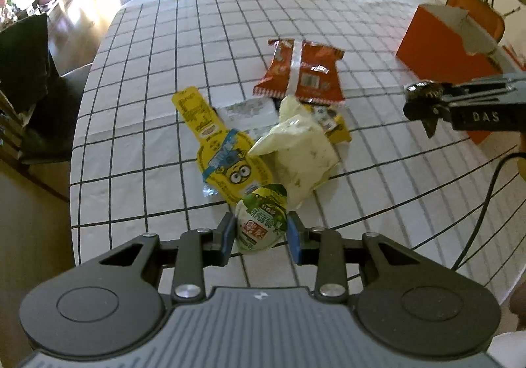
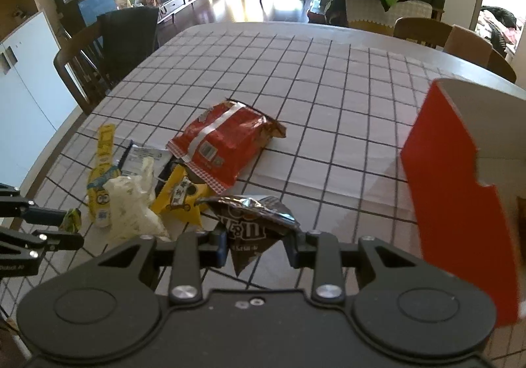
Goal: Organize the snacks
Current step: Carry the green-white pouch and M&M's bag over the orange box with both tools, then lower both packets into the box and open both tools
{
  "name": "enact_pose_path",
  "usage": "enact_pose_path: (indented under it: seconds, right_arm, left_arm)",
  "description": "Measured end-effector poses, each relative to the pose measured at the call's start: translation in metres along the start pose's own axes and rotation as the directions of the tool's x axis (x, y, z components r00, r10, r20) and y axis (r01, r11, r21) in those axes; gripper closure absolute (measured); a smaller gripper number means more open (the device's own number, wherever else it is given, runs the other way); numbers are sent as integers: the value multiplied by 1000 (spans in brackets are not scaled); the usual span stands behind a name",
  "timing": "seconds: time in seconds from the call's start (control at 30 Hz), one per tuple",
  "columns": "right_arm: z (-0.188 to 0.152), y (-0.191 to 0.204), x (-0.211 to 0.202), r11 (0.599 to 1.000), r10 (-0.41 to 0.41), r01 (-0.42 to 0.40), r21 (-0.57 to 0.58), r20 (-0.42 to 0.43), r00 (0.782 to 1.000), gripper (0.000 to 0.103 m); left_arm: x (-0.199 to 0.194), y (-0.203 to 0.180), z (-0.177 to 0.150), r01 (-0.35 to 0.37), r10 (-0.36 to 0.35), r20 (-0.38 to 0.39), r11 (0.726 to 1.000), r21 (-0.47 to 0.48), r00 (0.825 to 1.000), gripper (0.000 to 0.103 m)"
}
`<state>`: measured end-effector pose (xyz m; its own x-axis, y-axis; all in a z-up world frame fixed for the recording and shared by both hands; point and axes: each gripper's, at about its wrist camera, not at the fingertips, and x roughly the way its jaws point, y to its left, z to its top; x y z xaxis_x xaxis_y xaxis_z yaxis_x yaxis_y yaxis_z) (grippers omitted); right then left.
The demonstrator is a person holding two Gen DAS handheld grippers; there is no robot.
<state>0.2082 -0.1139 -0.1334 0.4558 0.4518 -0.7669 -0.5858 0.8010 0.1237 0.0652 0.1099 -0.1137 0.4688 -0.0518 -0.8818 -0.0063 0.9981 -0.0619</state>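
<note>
My left gripper (image 1: 261,233) is shut on a small green and white snack packet (image 1: 261,218), held above the table's near edge. My right gripper (image 2: 258,244) is shut on a brown M&M's bag (image 2: 253,220), lifted beside an open orange box (image 2: 460,203). The right gripper and its bag also show in the left wrist view (image 1: 424,101), in front of the orange box (image 1: 440,45). On the table lie a red snack bag (image 1: 299,72), a yellow Minions packet (image 1: 227,157), a pale green bag (image 1: 296,151), a small yellow packet (image 2: 180,197) and a flat white packet (image 1: 246,111).
The table carries a white cloth with a black grid (image 2: 296,72). Chairs stand round it, one at the left (image 2: 82,62) and others at the far right (image 2: 424,31). A white cabinet (image 2: 23,88) stands to the left.
</note>
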Motion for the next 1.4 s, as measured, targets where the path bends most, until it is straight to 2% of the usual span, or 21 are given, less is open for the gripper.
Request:
enact_pose_path:
  seconds: [0.37, 0.53, 0.77, 1.17, 1.4]
  right_arm:
    - [6, -27, -64, 999, 1, -5, 43, 85, 996, 71]
    - [8, -48, -91, 999, -21, 14, 52, 138, 990, 71]
    - [8, -90, -112, 996, -67, 56, 73, 165, 984, 71]
    - [2, -184, -120, 985, -145, 131, 111, 131, 981, 71]
    - [6, -232, -109, 986, -140, 132, 104, 81, 987, 71]
  left_arm:
    - [-37, -43, 30, 38, -38, 94, 999, 9, 995, 71]
    - [-44, -78, 53, 66, -72, 133, 997, 44, 989, 71]
    - [-45, -138, 84, 93, -111, 175, 990, 109, 978, 71]
    - [-20, -227, 130, 115, -143, 153, 978, 175, 978, 71]
    - [2, -273, 154, 126, -146, 104, 975, 181, 984, 71]
